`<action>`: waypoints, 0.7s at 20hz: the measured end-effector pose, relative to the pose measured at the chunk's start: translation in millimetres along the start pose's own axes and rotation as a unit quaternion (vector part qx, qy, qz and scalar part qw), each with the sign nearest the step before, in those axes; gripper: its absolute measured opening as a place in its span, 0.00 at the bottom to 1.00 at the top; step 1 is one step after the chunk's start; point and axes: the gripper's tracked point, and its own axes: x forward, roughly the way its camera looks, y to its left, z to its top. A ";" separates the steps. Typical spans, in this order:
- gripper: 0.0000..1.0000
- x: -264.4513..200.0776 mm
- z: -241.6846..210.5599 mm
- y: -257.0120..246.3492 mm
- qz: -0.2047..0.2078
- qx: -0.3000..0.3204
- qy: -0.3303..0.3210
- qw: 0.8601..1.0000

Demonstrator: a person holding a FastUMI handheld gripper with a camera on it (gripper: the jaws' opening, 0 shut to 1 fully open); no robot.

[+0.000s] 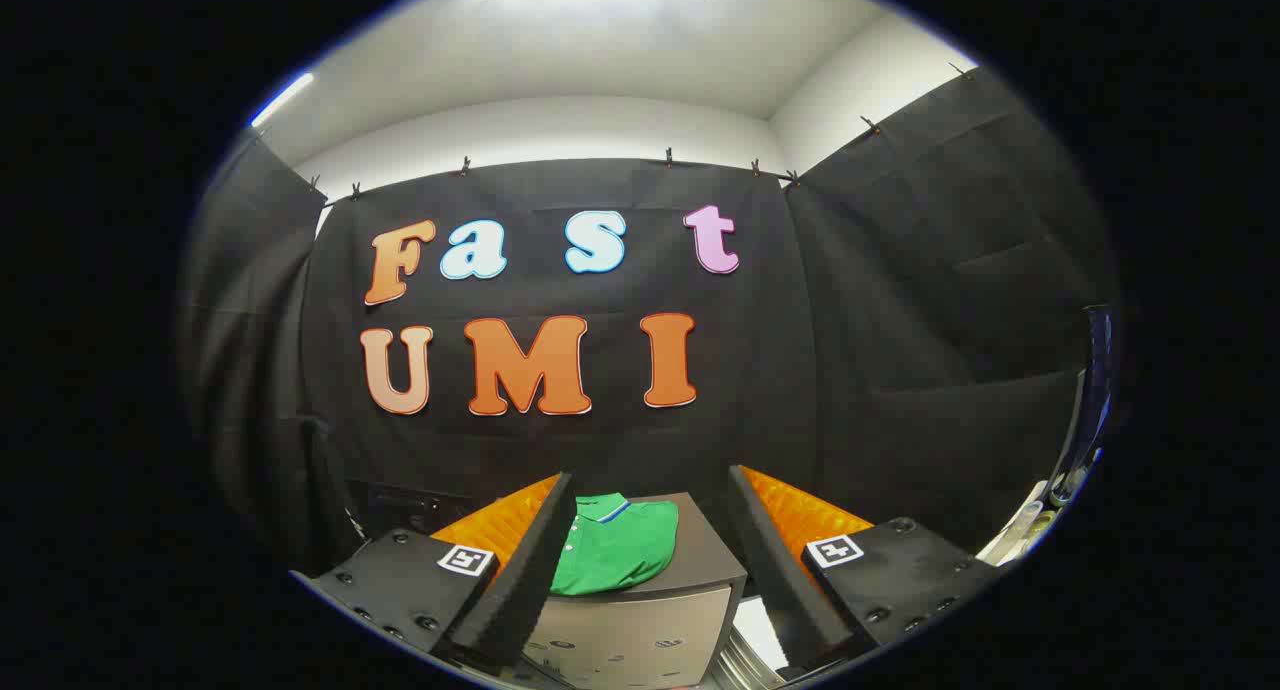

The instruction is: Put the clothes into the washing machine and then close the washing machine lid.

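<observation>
**Green shirt lies folded ahead, fingers spread and empty**

The green shirt (612, 548), a polo with a white-and-blue trimmed collar, lies folded on the dark top of a box-like unit (690, 580) with a pale front panel. This unit may be the washing machine, though the view does not settle that, and I cannot tell where its lid or opening is. The shirt sits toward the left part of that top, its left edge hidden behind the left finger. At the lower right, beside the unit, a curved metallic rim (745, 660) shows between the unit and the right finger; it could be a drum, but too little shows to say.

The gripper (650, 550) hangs above and short of the shirt, its fingers (525, 570) spread wide with nothing between the pads, well apart from the cloth. The pick-up looks not yet begun.

Risks from here, as I judge them: the shirt is off-centre toward the left finger, so a straight descent could land that finger on the cloth and only push it. A shallow pinch may catch one layer, letting the fold open and trail. Soft fabric could also drag over the edge of the top instead of lifting
</observation>
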 end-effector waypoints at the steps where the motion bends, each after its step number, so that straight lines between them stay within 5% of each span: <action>1: 0.98 2.7 0.6 -0.4 -0.001 -0.001 0.002 1.000; 14: 0.98 13.6 -3.4 8.1 0.005 0.001 0.006 1.000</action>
